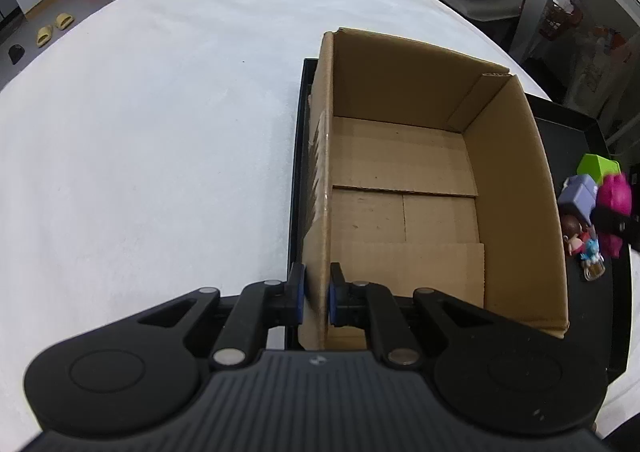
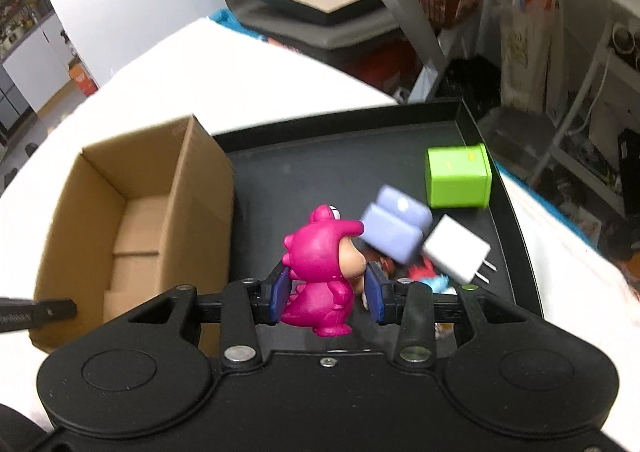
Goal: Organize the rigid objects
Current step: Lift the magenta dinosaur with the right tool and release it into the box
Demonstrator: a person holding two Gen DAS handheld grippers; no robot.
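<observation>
One toy is in hand: the pink figure [image 2: 320, 272], glossy hard plastic, rounded and stubby, stands upright, pinched at the body by the right gripper [image 2: 330, 294], blue pads on both flanks. It looks lifted clear of the black tray [image 2: 332, 156], over the tray's near part. The thing that matters for the next bit, I'd guess: the box [image 2: 132, 212] sits just left of the figure, open top up, and it's empty in what shows, so a short carry left over its right wall should do it.

The left gripper [image 1: 316, 294] is pressed together on the box's left wall near the near corner, presumably steadying it. Box is plain corrugated card, long axis running near to far.

Right of the figure on the tray: a lilac block [image 2: 394, 226], a white plug [image 2: 456, 252], a green cube [image 2: 458, 176] and a few small blurry toys. Bench [image 1: 140, 132] has a white cloth.
</observation>
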